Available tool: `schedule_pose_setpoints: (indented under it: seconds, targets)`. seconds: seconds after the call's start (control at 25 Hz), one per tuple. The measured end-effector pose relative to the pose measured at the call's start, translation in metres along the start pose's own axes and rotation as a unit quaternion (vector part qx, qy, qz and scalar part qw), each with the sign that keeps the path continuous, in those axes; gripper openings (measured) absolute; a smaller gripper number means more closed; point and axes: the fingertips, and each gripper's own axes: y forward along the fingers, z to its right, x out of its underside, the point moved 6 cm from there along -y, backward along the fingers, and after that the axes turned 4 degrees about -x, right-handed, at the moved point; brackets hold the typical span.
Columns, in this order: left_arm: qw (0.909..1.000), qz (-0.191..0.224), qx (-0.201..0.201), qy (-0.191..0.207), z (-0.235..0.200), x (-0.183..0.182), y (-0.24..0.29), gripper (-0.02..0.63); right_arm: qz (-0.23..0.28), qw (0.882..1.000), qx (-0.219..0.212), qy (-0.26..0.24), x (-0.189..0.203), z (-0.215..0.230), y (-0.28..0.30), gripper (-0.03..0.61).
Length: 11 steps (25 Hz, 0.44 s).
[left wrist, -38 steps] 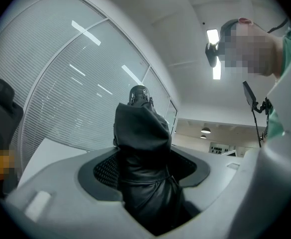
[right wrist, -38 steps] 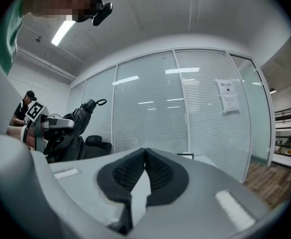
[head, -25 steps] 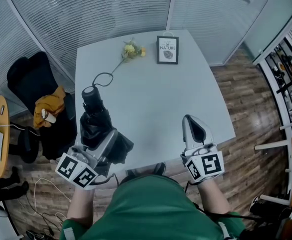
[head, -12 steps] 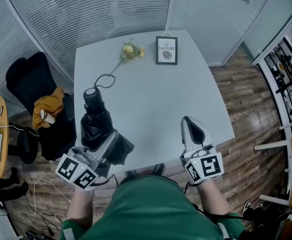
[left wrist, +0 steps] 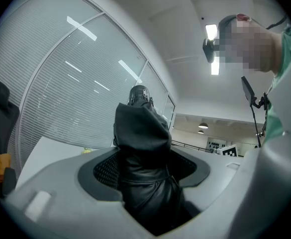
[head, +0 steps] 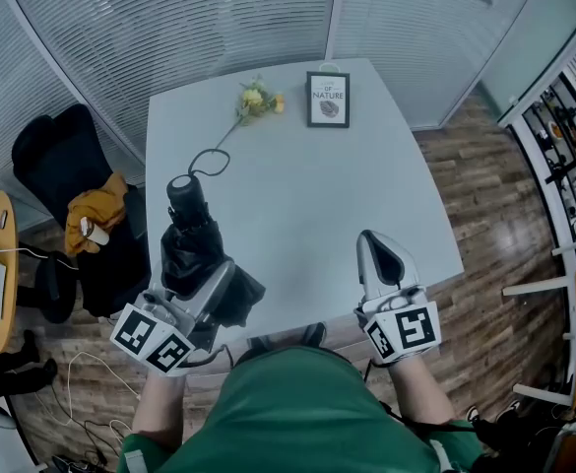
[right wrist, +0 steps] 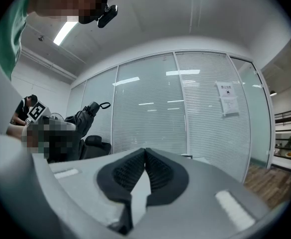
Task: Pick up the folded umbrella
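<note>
The folded black umbrella (head: 191,246) is held up above the table's left front part, handle end pointing away, its wrist loop (head: 206,158) hanging near the tabletop. My left gripper (head: 209,286) is shut on the umbrella's fabric body; in the left gripper view the umbrella (left wrist: 141,153) fills the space between the jaws. My right gripper (head: 381,254) hovers over the table's front right, shut with nothing in it; in the right gripper view its pads (right wrist: 152,169) meet at the tips, and the raised umbrella (right wrist: 85,114) shows at the left.
On the white table (head: 297,185), a yellow flower (head: 256,99) and a framed picture (head: 329,99) lie at the far side. A black office chair (head: 66,195) with an orange cloth stands left of the table. Glass walls with blinds close the back.
The umbrella and left gripper have shifted very slightly; the right gripper stays where it was, still shut.
</note>
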Motion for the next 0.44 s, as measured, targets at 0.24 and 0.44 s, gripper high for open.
schedule_pose_setpoints:
  seconds: [0.24, 0.44]
  targets:
    - [1.0000, -0.003, 0.001, 0.001, 0.0011, 0.0037, 0.0012, 0.295, 0.002, 1.000, -0.004, 0.001, 0.0022, 0.0003, -0.0006, 0.003]
    - [1.0000, -0.007, 0.003, 0.000, 0.0071, 0.0067, 0.0041, 0.296, 0.002, 1.000, -0.005, 0.003, 0.0021, 0.0045, -0.0049, 0.003]
